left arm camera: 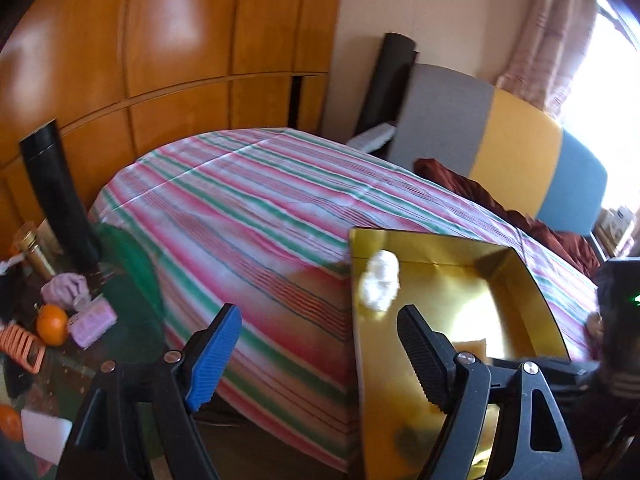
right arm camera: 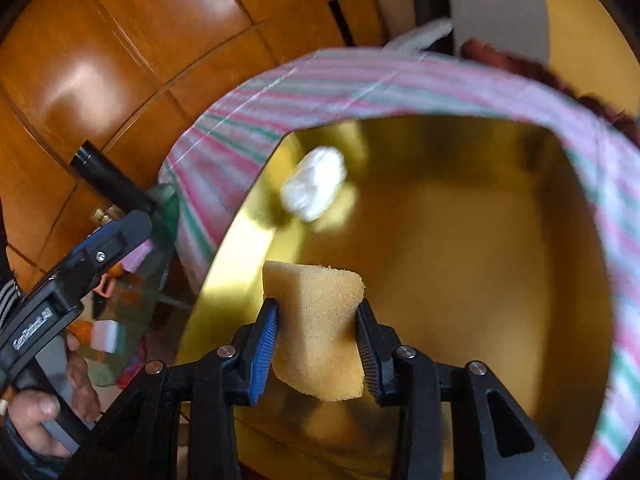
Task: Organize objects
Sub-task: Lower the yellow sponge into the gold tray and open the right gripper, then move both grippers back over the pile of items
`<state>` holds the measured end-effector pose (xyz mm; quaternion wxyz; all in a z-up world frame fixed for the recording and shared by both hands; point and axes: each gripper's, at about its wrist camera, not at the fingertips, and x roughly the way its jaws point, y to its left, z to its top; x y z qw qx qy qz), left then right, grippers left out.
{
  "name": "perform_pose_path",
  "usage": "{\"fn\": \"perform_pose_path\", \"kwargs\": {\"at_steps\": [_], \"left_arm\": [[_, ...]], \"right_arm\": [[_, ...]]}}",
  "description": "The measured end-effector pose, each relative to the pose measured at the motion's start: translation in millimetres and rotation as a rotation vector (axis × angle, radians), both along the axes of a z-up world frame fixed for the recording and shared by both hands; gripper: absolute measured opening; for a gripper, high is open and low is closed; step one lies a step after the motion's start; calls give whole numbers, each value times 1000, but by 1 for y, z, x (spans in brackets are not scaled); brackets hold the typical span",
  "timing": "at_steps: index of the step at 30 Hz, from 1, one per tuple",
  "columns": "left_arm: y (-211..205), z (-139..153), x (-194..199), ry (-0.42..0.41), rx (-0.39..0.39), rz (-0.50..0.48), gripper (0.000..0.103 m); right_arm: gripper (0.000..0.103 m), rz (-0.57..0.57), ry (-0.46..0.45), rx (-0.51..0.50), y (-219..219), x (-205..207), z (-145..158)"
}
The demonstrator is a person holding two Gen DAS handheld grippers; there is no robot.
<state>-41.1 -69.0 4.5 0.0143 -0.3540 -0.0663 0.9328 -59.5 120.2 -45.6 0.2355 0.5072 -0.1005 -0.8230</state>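
Observation:
A shiny gold box (left arm camera: 516, 280) lies open on the striped bed (left arm camera: 256, 208). A white crumpled wad (left arm camera: 379, 280) sits in its far left corner; the wad also shows in the right wrist view (right arm camera: 314, 188). My right gripper (right arm camera: 318, 340) is shut on a yellow sponge (right arm camera: 316, 320) and holds it over the gold box (right arm camera: 460, 240), near its front left. My left gripper (left arm camera: 320, 360) is open and empty, straddling the box's left wall near the bed's front edge. The left gripper's body also shows at the left of the right wrist view (right arm camera: 100, 256).
A cluttered side table on the left holds a tall black flask (left arm camera: 60, 196), a gold jar (left arm camera: 34, 254), an orange (left arm camera: 52, 324), a pink case (left arm camera: 92, 320) and a lilac cloth (left arm camera: 66, 288). Wooden wardrobe doors (left arm camera: 180, 48) stand behind. A dark red blanket (left arm camera: 500, 200) lies by the headboard.

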Motion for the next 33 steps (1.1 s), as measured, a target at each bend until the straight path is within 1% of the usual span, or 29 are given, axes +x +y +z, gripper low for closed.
{"fn": "perform_pose_path", "kwargs": {"at_steps": [1,3,4,5,7,9,13,17,20,27,29,33], "left_arm": [[-4,0,0,2,3,12,81],[-9,1,-1,5,9,27,83],[-10,1,-1,7,11,32,87],[-12,1,-1,8,11,35,88],[-11,0,-1,6,15,35,93],[-10,-1,-2,0,25,29,98],[-9,-1,-3,0,15,25,98],[-5,2,0,12,19,16,98],[1,5,2,24,25,-10,98],[26,10,0,24,32,-92,98],[34,12,-1,24,30,-120,98],[59,19,2,36,15,-199,98]], "right_arm": [[40,14,-26,-26,-8,-4,-6],[50,34,-71,-38,-19,-12,-15],[59,35,-79,-29,-22,-13,-18],[73,34,-80,-27,-22,-12,-19],[89,40,-65,-26,-21,-7,-19],[90,30,-46,-11,-16,-3,-17],[90,-12,-15,-17,-2,0,-9],[90,-62,67,24,15,13,9],[90,-111,122,41,32,21,23],[90,-275,167,37,95,38,42],[90,-329,171,38,119,46,45],[90,-442,157,74,171,64,45]]}}
